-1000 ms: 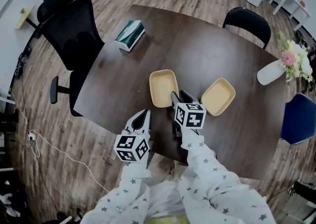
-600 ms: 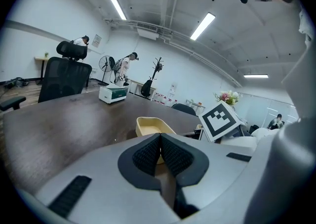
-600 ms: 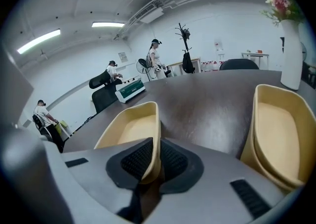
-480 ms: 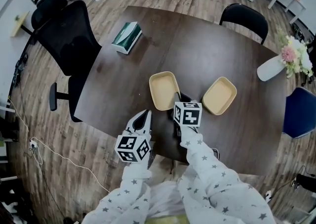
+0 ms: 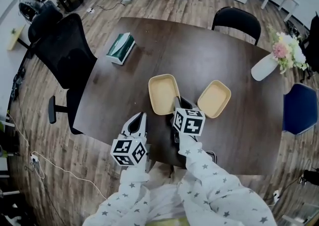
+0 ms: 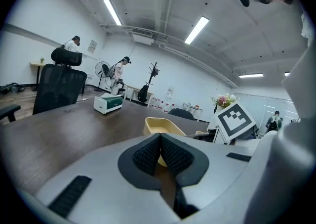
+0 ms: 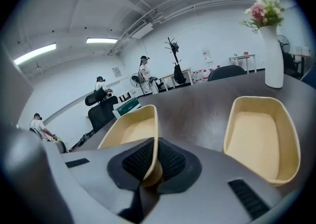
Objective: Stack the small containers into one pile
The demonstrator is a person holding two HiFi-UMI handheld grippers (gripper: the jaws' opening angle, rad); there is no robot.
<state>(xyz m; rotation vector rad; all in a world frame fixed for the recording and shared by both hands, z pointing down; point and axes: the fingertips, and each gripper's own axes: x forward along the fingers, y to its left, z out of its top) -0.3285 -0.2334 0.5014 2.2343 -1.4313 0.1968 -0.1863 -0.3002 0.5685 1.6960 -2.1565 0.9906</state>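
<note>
Right hand-held gripper [image 7: 150, 161] just closed on near rim of left container [image 5: 163, 92]; other container [image 5: 214, 99] lies just right of it. Left hand-held gripper [image 6: 160, 151] shut, empty.

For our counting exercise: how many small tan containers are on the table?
2. The left container, its rim just clamped by the right gripper; the right container beside it, untouched. None seems hidden.

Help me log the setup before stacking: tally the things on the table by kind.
Yellow containers: 2
Tissue box: 1
Vase of flowers: 1
Total: 4
</note>
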